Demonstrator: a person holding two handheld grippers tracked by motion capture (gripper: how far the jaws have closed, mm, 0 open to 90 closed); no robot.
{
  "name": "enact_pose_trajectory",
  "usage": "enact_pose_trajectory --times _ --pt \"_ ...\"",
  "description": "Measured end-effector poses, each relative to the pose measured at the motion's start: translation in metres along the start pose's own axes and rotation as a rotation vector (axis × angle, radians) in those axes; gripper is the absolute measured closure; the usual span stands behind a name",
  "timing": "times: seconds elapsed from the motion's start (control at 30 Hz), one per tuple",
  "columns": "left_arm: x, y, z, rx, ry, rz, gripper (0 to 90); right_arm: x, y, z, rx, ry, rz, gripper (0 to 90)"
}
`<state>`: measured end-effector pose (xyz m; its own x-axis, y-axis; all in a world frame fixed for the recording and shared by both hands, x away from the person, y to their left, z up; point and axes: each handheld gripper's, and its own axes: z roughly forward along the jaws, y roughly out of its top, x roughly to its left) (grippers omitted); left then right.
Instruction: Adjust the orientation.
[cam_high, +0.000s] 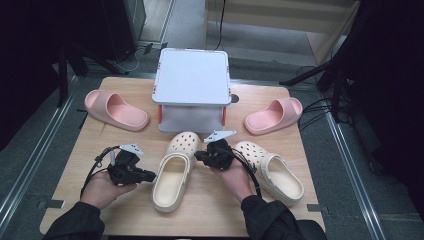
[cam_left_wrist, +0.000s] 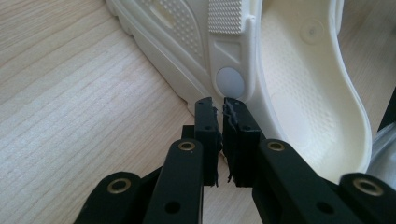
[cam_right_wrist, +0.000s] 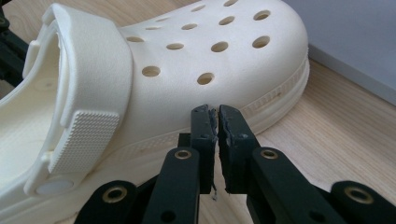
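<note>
Two cream clogs lie on the wooden table (cam_high: 100, 150). The left clog (cam_high: 172, 172) sits between my grippers, and the right clog (cam_high: 272, 172) lies beyond my right hand. My left gripper (cam_high: 151, 176) points at the left clog's left side and is shut on nothing. In the left gripper view its tips (cam_left_wrist: 217, 105) sit just below the strap rivet (cam_left_wrist: 230, 83) of the clog (cam_left_wrist: 299, 84). My right gripper (cam_high: 197, 156) is also shut and empty. Its tips (cam_right_wrist: 215, 112) rest against the side of the holed toe (cam_right_wrist: 187, 60).
A white square-topped stand (cam_high: 192, 80) rises at the back middle of the table. One pink slide (cam_high: 116, 110) lies at the back left, another pink slide (cam_high: 274, 116) at the back right. Dark floor and rails surround the table.
</note>
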<state>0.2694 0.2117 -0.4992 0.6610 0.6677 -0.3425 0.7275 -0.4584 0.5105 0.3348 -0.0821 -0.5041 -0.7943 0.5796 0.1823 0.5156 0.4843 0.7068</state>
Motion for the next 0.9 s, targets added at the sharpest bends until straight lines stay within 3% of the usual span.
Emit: enact_pose_trajectory --times 0.37,0.53,0.7,0.73,0.8,0.9 --pt "-0.008 0.002 0.005 0.01 -0.02 0.03 82.9 -0.003 0.003 0.002 -0.008 -0.008 0.012 85.0" --pt "-0.005 0.001 0.004 0.004 -0.017 0.04 76.8 -0.004 0.003 0.002 -0.007 -0.012 0.013 82.7" --pt "0.0 0.001 -0.005 -0.056 -0.007 0.029 69.7 -0.006 0.004 -0.002 -0.008 0.007 0.014 80.0" --pt "0.001 0.001 -0.007 -0.069 -0.001 0.025 63.9 -0.004 0.006 -0.007 -0.016 0.007 -0.018 77.2" --pt "0.004 0.001 -0.011 -0.097 0.003 0.021 61.5 -0.003 0.007 -0.011 -0.024 0.004 -0.032 76.3" --pt "0.007 0.002 -0.015 -0.131 0.021 0.019 53.7 -0.002 0.01 -0.022 -0.026 0.043 -0.033 71.3"
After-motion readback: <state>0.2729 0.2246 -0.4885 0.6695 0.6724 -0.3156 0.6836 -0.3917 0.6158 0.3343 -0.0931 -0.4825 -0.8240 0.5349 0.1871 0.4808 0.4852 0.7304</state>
